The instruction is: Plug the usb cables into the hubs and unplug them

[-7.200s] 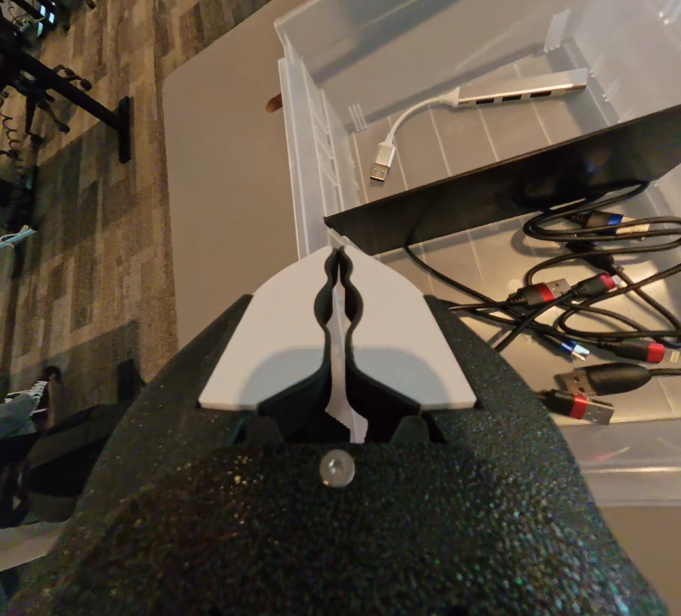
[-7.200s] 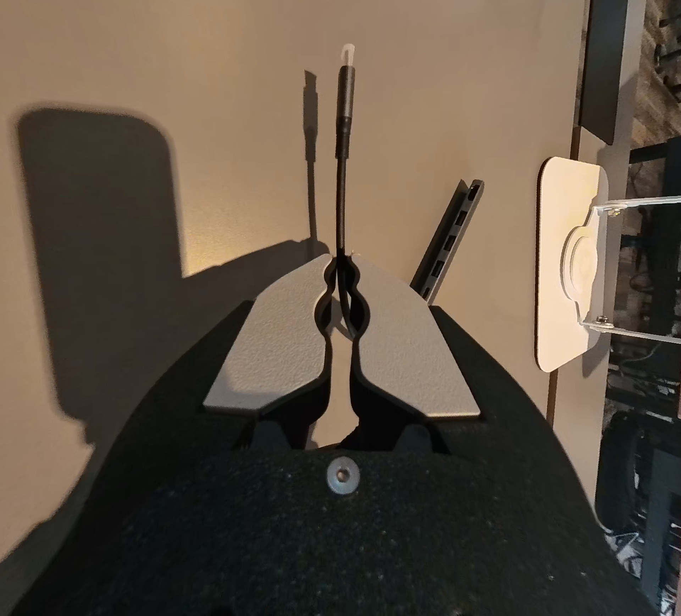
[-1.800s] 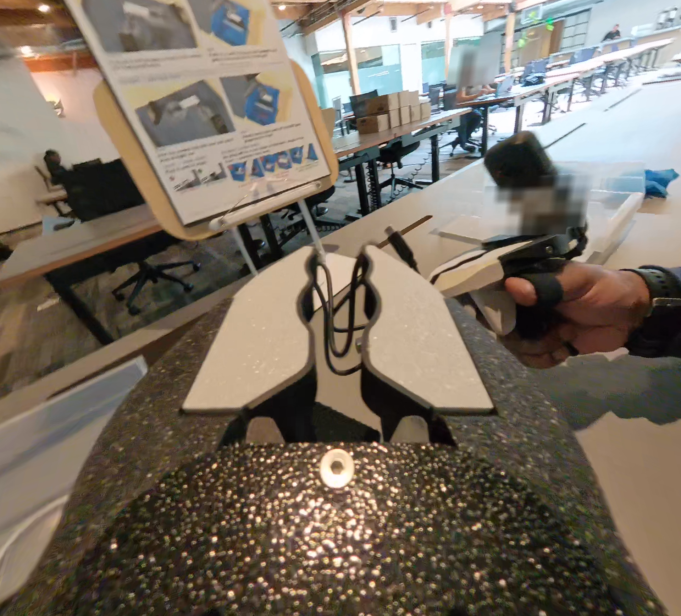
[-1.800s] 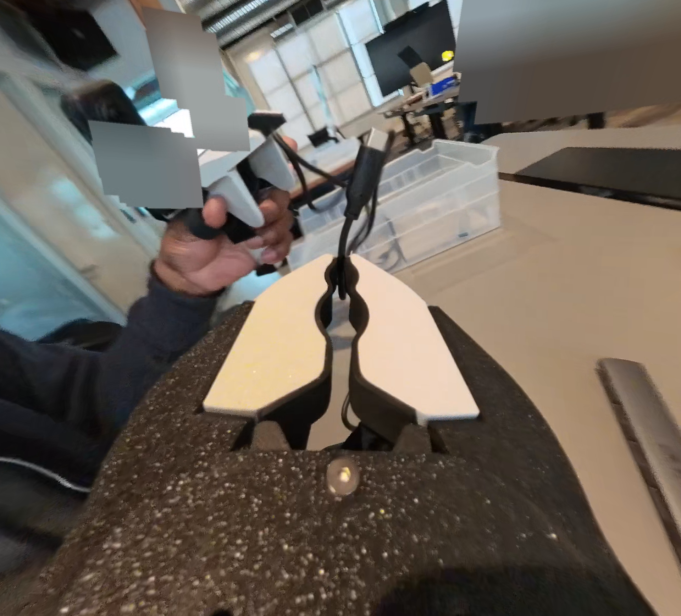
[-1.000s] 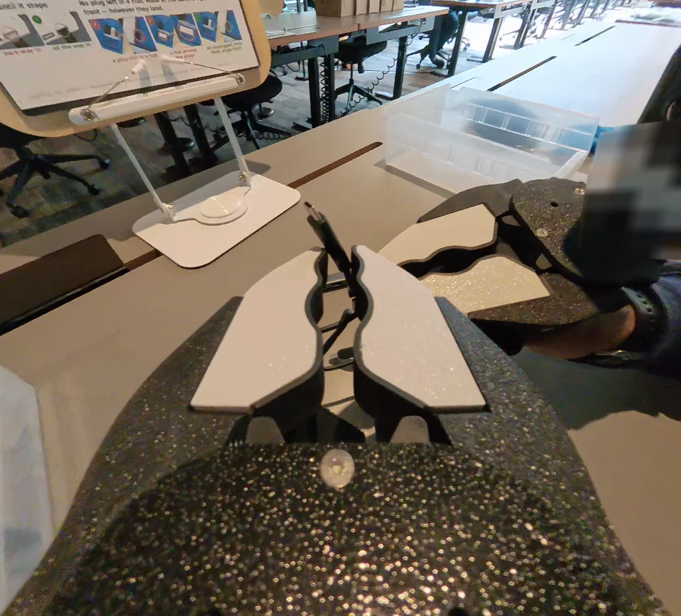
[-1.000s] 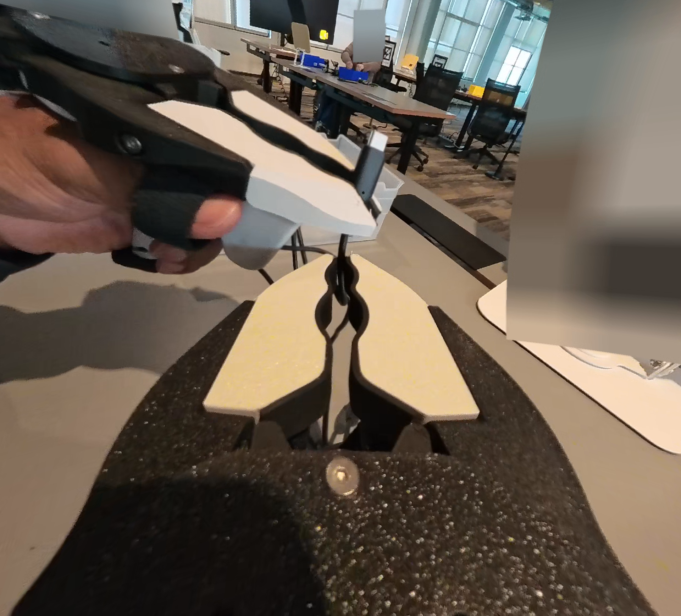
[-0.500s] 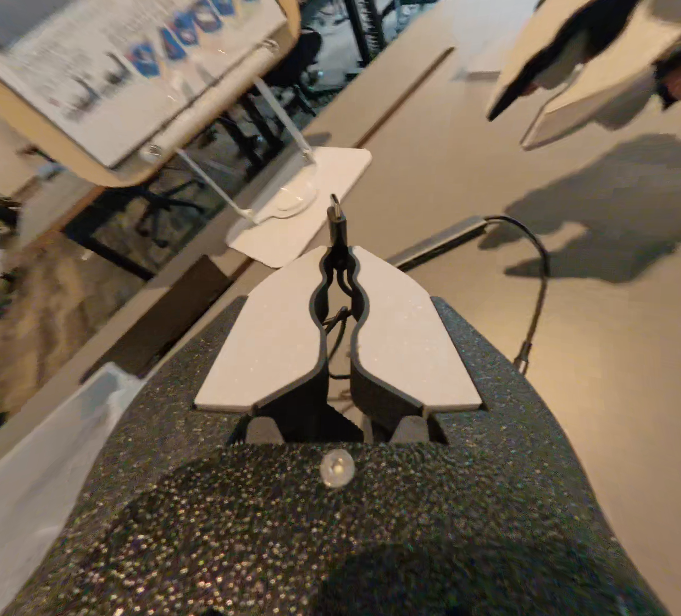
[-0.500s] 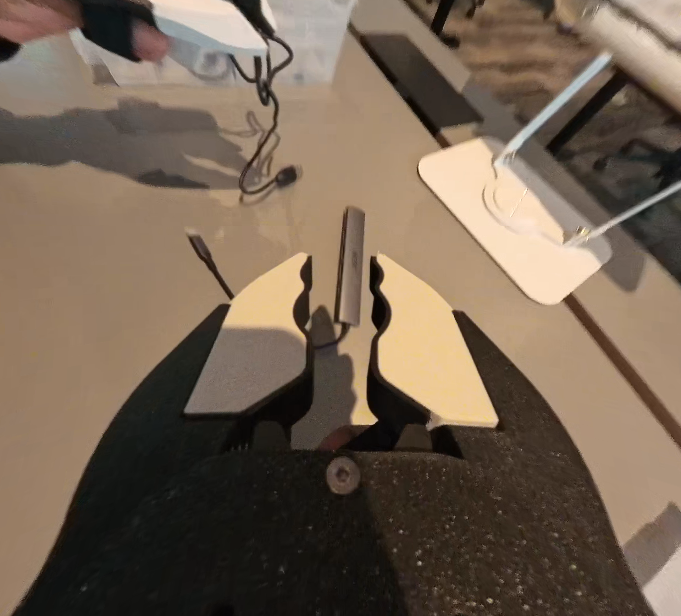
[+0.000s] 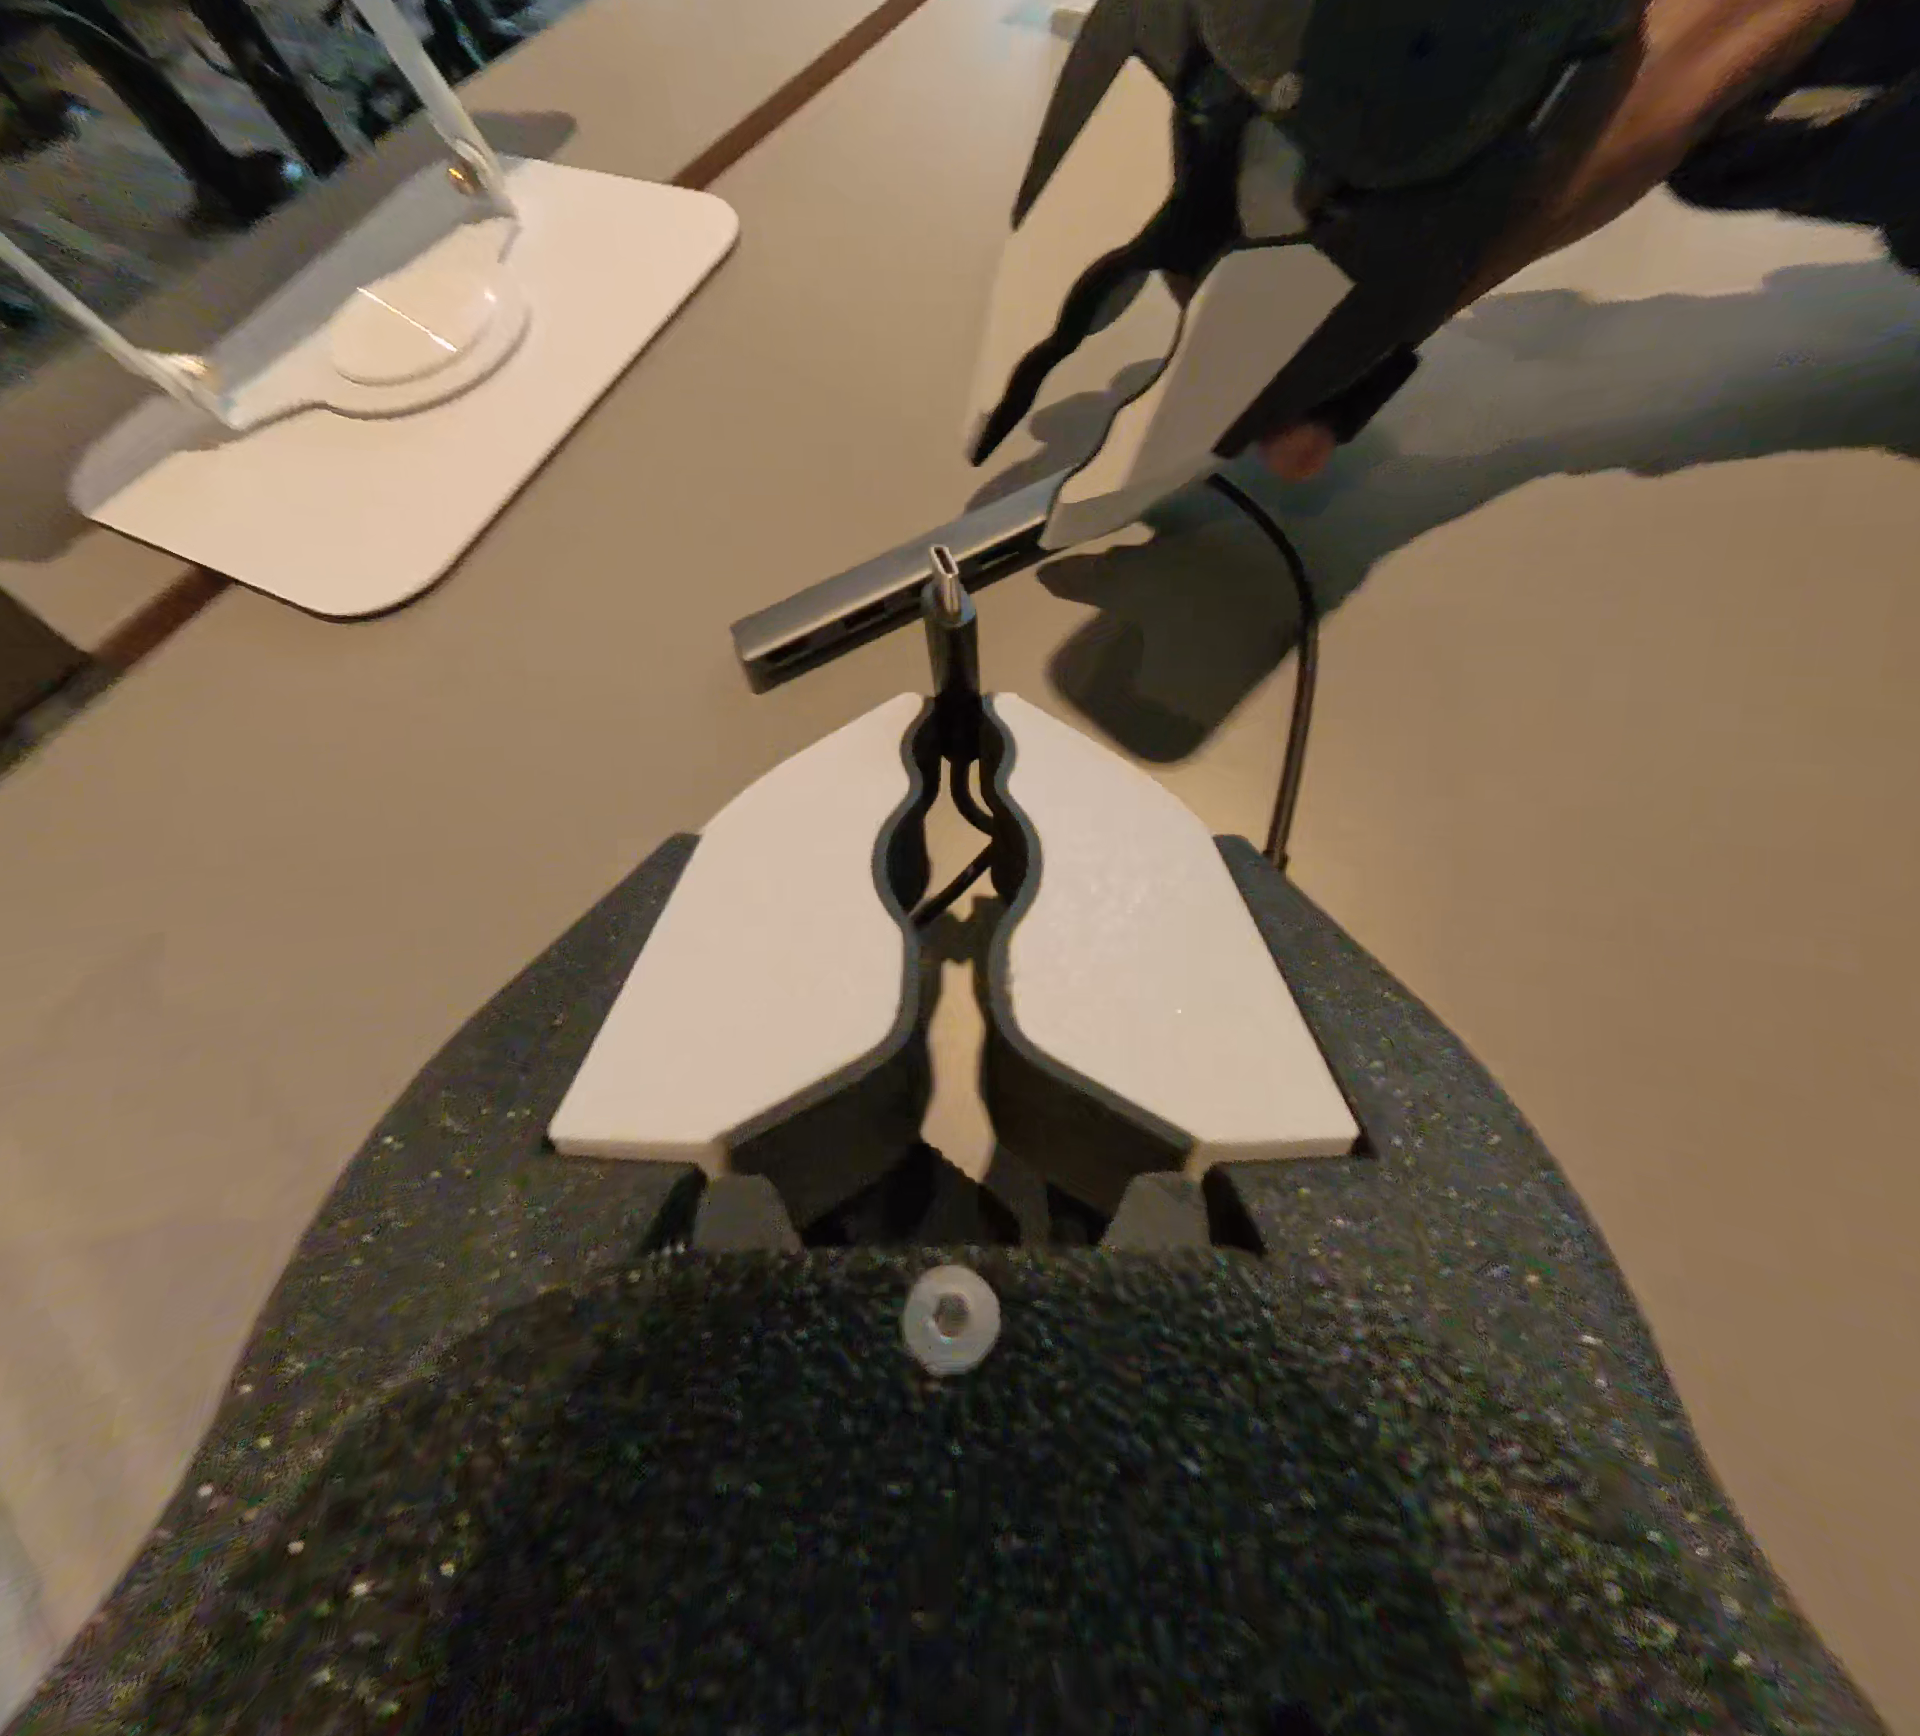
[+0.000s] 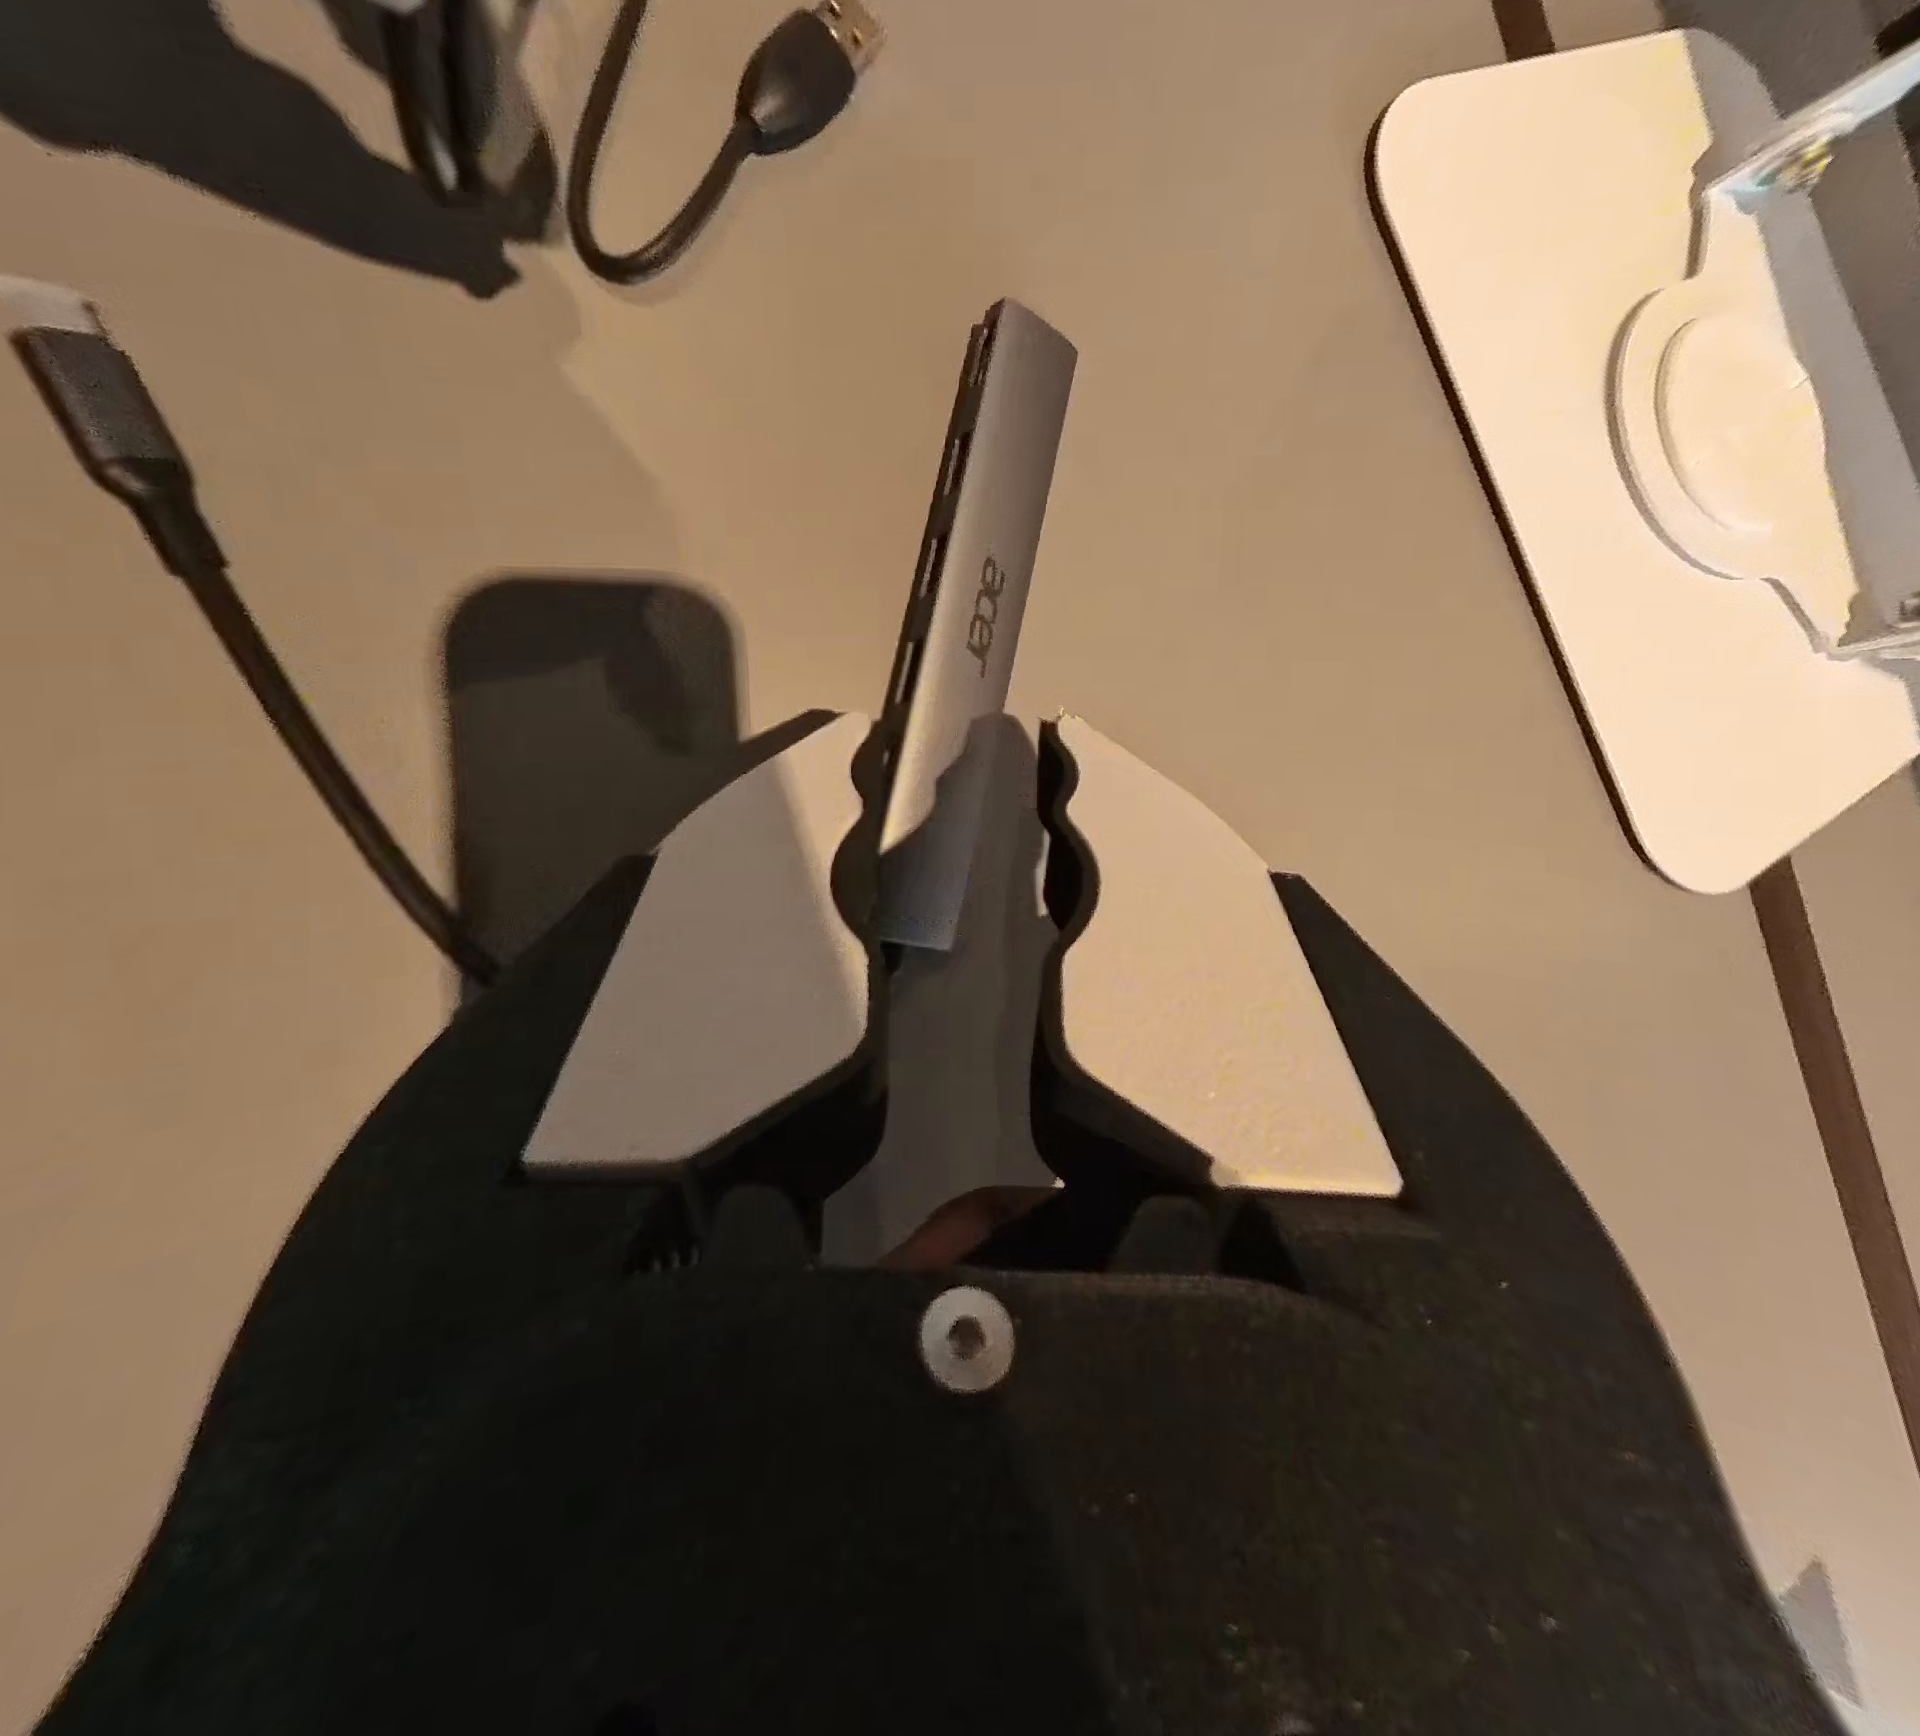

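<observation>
Left claw point(image 9: 954, 699) pinches the limp black cable point(image 9: 951, 637) behind its plug, right claw point(image 10: 956, 730) spread wide around the light, slick, rigid hub point(image 10: 982, 543) lying on the table point(image 10: 1195, 460); best clamped across its long sides.

The black cable's small plug point(image 9: 948, 580), pinched a second ago by the right tool point(image 10: 956, 730), now sits clamped in the left tool point(image 9: 958, 699), pointing at the grey hub point(image 9: 883, 600) on the tabletop point(image 9: 416, 803). The right tool has let go, spread its fingers and come down around the hub's point(image 10: 977, 564) near end, one finger either side; whether they touch it is unclear. The cable's large plug point(image 10: 821, 60) has dropped onto the tabletop.
</observation>
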A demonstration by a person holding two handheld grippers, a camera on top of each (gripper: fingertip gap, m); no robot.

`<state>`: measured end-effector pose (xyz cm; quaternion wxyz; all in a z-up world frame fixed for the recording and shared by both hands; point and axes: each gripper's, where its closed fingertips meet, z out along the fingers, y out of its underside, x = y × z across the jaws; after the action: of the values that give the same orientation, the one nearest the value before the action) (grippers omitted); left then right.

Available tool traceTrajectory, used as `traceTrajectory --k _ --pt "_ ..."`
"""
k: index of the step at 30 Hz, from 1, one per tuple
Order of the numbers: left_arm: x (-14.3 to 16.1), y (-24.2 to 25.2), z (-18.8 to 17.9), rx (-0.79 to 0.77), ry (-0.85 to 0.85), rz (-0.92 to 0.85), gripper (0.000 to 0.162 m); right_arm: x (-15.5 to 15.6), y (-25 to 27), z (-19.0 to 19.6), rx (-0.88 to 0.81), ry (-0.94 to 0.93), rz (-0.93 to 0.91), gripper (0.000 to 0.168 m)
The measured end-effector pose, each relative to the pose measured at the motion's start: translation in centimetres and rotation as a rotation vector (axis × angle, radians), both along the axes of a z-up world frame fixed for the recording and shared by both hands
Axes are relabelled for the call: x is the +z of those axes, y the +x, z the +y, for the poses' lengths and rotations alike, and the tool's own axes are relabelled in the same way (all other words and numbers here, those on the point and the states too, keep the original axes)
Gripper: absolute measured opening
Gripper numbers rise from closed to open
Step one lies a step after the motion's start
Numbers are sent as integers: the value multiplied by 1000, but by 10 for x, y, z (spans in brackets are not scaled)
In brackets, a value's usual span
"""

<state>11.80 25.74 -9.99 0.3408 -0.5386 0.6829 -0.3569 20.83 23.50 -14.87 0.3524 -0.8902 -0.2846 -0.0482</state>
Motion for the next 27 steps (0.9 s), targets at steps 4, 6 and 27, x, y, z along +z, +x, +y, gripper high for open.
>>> traceTrajectory --k 4,6,27 --pt "-8 2 -9 -23 -161 5 6 -10 -2 1 -2 -55 -2 22" --pt "-7 4 -15 -44 -245 -10 7 -11 -2 1 -15 -55 5 21" --pt "8 8 -26 -131 -529 -145 6 15 0 1 -66 173 256 9"
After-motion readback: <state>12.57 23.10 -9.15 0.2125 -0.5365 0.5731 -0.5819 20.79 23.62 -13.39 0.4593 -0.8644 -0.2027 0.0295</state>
